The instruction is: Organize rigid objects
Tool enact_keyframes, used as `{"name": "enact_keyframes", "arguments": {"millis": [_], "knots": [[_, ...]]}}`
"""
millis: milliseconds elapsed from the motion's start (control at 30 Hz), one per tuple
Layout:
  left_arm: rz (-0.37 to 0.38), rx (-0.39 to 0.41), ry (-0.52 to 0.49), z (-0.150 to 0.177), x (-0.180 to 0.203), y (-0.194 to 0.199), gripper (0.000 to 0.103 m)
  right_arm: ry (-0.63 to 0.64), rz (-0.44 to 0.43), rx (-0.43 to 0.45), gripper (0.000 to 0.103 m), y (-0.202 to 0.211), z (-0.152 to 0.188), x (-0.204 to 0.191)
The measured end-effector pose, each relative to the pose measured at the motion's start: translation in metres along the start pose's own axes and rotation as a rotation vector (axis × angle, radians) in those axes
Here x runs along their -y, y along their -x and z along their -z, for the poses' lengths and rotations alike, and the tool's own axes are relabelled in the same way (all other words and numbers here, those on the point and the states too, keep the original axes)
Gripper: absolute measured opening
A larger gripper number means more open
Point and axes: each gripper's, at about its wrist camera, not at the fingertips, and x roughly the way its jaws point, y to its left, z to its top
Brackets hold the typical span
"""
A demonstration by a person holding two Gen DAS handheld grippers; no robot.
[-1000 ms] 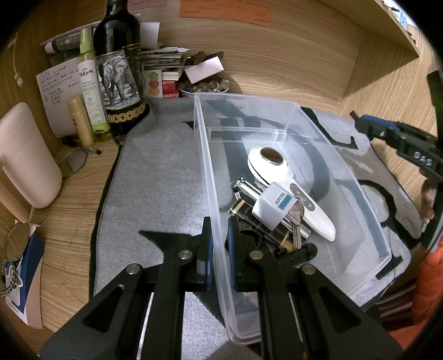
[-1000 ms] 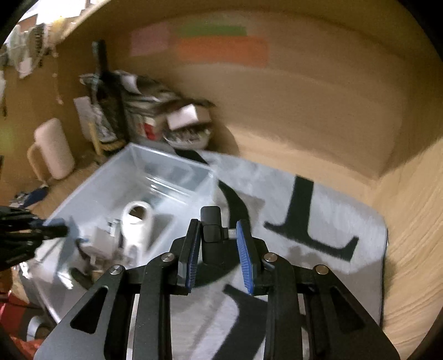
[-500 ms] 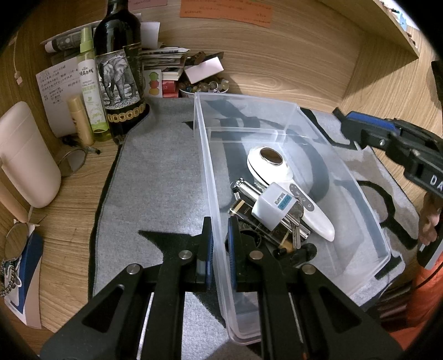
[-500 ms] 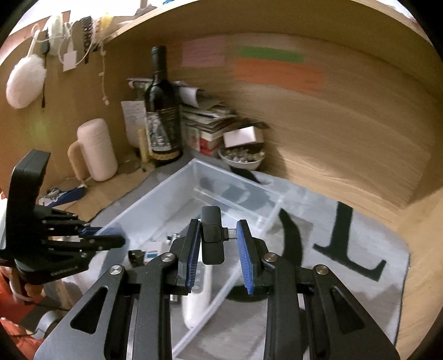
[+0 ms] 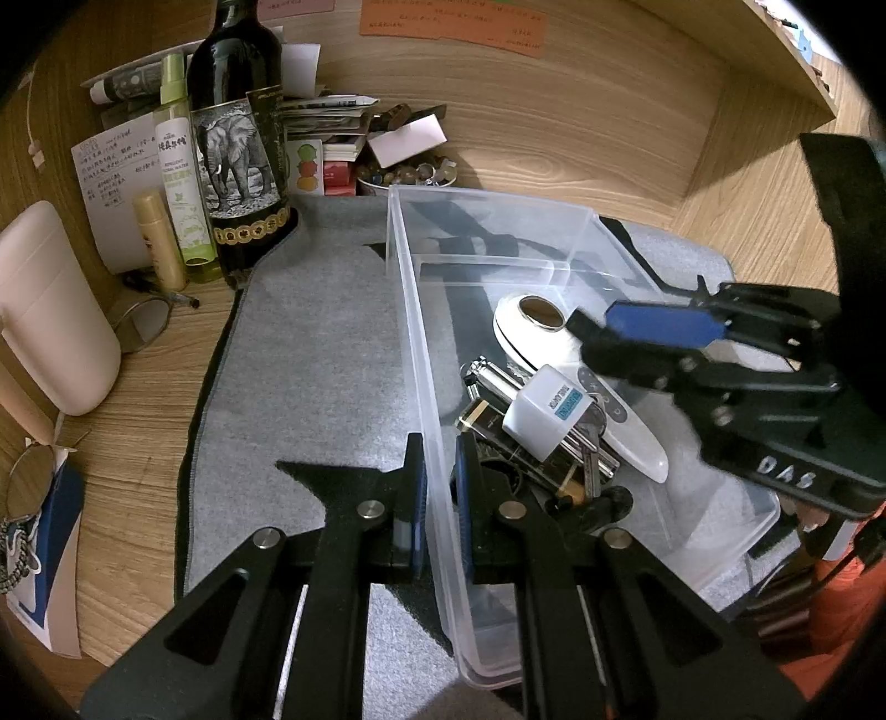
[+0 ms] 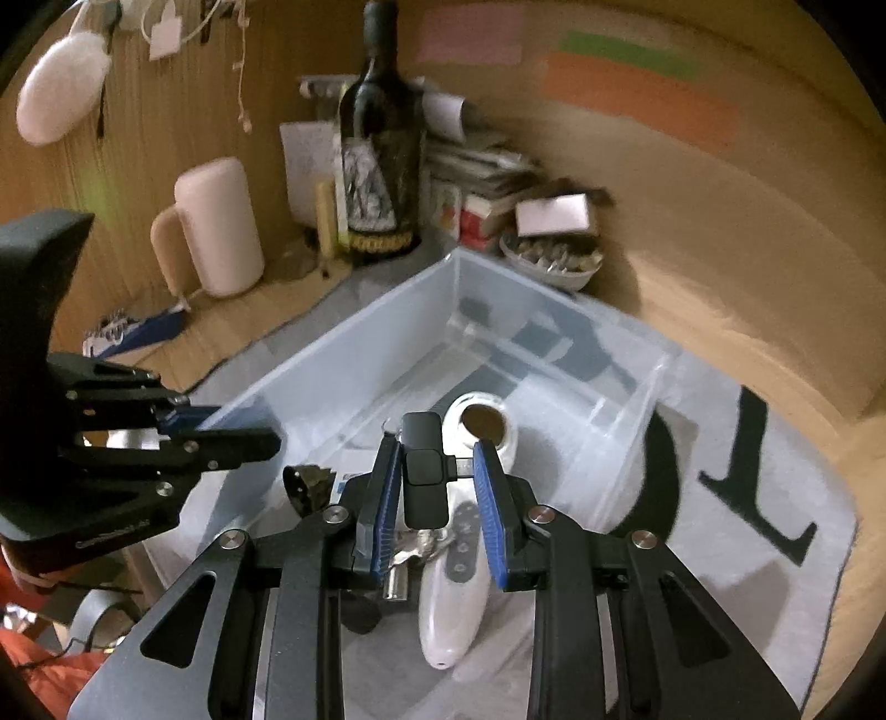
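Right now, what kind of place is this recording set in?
Most likely a home desk nook with wood-panelled walls. Sticky notes hang on the back wall, a wine bottle stands beside stacked books, and a clear bin of small items sits on a grey mat.

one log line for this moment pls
left tongs: shut on clear bin wall | right tongs: holding small black device over bin | in bin: white remote, white adapter, keys
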Motion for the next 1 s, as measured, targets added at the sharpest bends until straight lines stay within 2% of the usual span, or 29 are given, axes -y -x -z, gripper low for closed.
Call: {"name": "enact_keyframes", "arguments": {"millis": [300, 367, 500, 667, 767, 800, 867, 967, 1000], "knots": [[0.001, 0.000, 0.000, 0.000, -0.001, 0.000, 0.009, -0.025, -0.026, -0.065, 0.025, -0.014, 0.002, 0.003], [0.003, 0.000, 0.000, 0.000, -0.001, 0.000, 0.009, -0.023, -0.019, -0.066, 0.028, -0.013, 0.002, 0.003], [0.005, -0.001, -0.003, 0.000, 0.000, 0.000, 0.009, -0.019, -0.011, -0.041, 0.040, -0.006, 0.001, 0.002], [0.004, -0.007, -0.006, 0.000, -0.001, 0.000, 0.009, -0.033, -0.003, 0.005, 0.045, 0.010, 0.000, 0.004], [0.006, -0.016, -0.002, -0.002, -0.002, 0.000, 0.009, -0.052, 0.004, 0.045, 0.057, 0.024, 0.000, 0.007], [0.000, -0.021, -0.005, -0.002, -0.001, -0.001, 0.011, -0.058, 0.009, 0.056, 0.062, 0.027, 0.000, 0.007], [-0.016, -0.021, -0.008, -0.004, -0.002, 0.000, 0.014, -0.071, 0.014, 0.081, 0.064, 0.035, 0.002, 0.010], [-0.032, -0.009, -0.002, -0.006, -0.003, 0.006, 0.028, -0.083, 0.022, 0.107, 0.068, 0.046, 0.005, 0.012], [-0.045, 0.006, 0.000, -0.008, -0.003, 0.011, 0.035, -0.087, 0.028, 0.120, 0.073, 0.050, 0.006, 0.013]]}}
